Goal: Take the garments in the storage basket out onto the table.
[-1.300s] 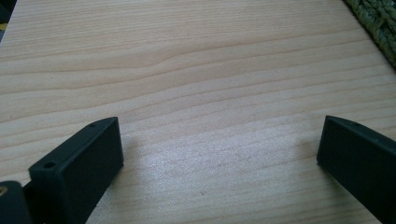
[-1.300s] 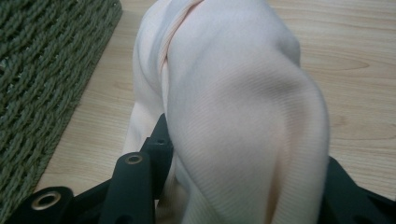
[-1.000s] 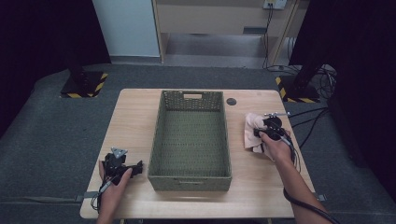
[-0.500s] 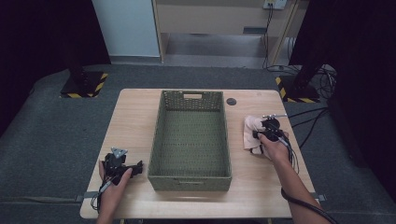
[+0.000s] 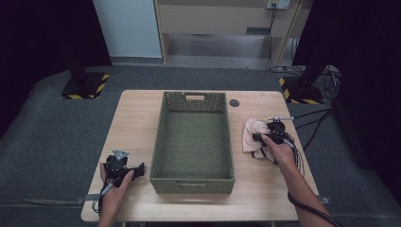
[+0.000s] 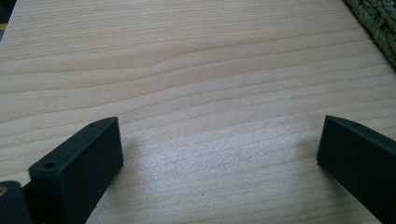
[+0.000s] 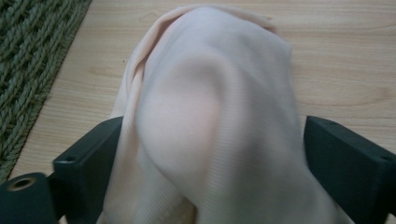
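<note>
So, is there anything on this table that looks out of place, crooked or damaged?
Nothing looks damaged or spilled. The green basket sits square on the table and is empty. The one untidy thing is the pink cloth, bunched up between the jaws of the right tool beside the basket.

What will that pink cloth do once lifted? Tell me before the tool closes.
The pink cloth lies bunched in soft folds between the right tool's open jaws, so it will probably sag and drape. It looks thin, likely light. Loose ends may trail against the basket rim.
</note>
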`<state>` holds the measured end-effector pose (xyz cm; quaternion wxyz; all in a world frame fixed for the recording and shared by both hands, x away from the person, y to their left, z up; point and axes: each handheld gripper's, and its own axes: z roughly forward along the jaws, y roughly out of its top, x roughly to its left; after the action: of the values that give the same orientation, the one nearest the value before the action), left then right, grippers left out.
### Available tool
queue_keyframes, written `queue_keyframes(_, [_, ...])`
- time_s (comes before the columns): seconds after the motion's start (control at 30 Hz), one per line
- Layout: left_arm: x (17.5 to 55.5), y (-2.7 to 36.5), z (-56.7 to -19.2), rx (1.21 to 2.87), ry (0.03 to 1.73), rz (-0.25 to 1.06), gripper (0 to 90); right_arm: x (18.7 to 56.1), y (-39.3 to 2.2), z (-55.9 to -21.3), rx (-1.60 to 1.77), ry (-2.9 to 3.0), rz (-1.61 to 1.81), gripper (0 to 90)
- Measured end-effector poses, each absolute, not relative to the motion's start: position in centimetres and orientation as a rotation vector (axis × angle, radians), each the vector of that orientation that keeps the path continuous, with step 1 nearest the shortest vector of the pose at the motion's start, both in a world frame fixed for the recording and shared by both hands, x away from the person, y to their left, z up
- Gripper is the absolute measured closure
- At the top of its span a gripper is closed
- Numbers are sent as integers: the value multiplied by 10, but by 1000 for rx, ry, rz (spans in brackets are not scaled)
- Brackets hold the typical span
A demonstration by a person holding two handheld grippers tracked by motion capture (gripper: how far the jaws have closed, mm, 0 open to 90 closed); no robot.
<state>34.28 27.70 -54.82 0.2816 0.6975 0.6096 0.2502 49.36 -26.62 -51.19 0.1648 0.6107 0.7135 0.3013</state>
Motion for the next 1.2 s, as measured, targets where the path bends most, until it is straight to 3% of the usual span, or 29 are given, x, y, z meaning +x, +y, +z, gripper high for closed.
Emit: queue_keyframes(1.2, [343,277,-548,1867,1634,670,0,442,-263,-444,1516,1984,1011,25])
